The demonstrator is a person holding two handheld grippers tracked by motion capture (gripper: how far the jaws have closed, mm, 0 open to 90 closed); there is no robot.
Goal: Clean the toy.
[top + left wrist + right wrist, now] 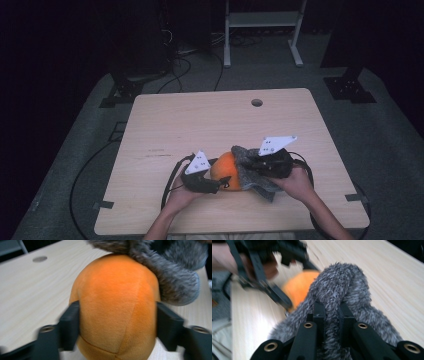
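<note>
An orange plush ball rests on the wooden table near its front edge. A grey fuzzy cloth is draped over the ball's right side. My left gripper holds the ball from the left. In the left gripper view, its jaws press both sides of the ball, and the cloth hangs over the top right. My right gripper is shut on a fold of the cloth. The right gripper view has the ball behind the cloth and the left gripper beyond it, blurred.
A round cable hole sits near the table's far edge. Cables trail from both grippers off the front. On the floor beyond stand a white frame and black stands.
</note>
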